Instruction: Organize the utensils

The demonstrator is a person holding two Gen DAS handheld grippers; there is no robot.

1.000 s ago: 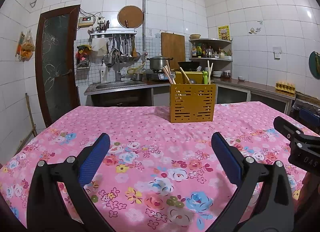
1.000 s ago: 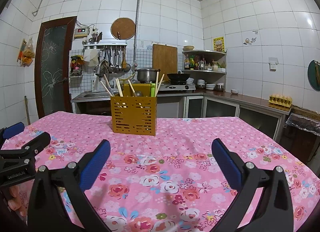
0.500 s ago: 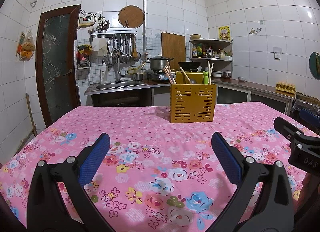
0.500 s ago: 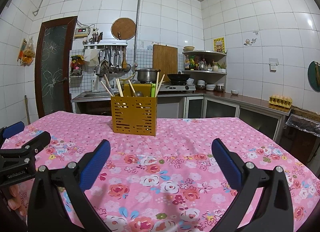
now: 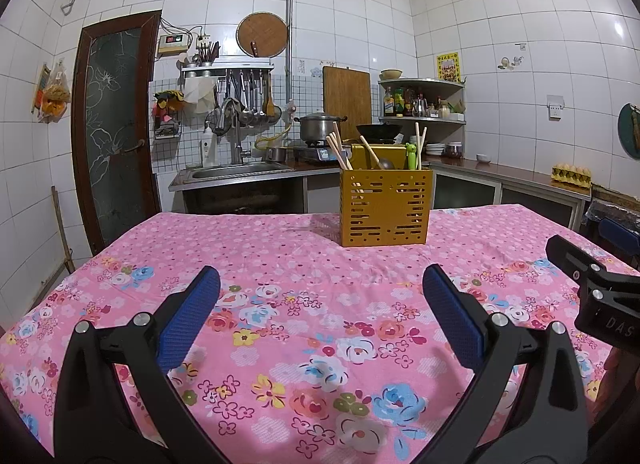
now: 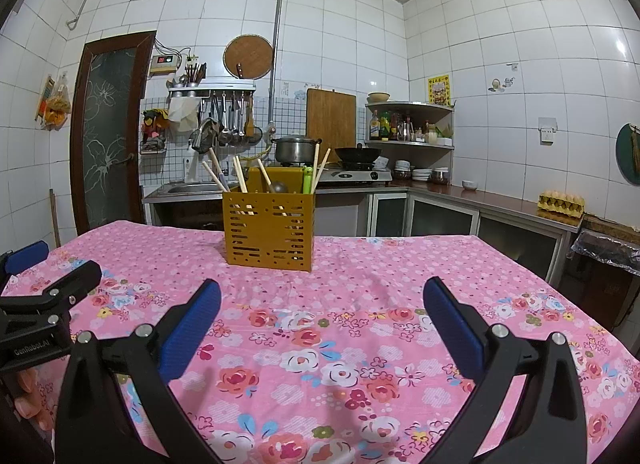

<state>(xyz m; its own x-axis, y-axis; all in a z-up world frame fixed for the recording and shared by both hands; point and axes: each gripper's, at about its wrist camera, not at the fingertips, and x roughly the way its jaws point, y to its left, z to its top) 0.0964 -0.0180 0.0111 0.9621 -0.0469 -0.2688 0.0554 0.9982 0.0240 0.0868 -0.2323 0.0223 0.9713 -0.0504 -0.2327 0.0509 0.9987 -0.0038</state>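
Note:
A yellow slotted utensil holder [image 5: 386, 207] stands at the far side of the table with the pink flowered cloth [image 5: 280, 264]; it also shows in the right wrist view [image 6: 269, 230]. Wooden chopsticks [image 5: 338, 150], a ladle [image 5: 378, 158] and a green utensil [image 5: 411, 154] stick up from it. My left gripper [image 5: 320, 292] is open and empty, low over the near part of the cloth. My right gripper [image 6: 322, 296] is open and empty too, beside the left one, which shows at the left edge [image 6: 44, 304].
Behind the table runs a counter with a sink [image 5: 240, 172], a pot [image 5: 320, 126] and a wok on a stove. A dark door [image 5: 116, 124] is at the left. An egg tray [image 5: 570, 174] sits on the right counter.

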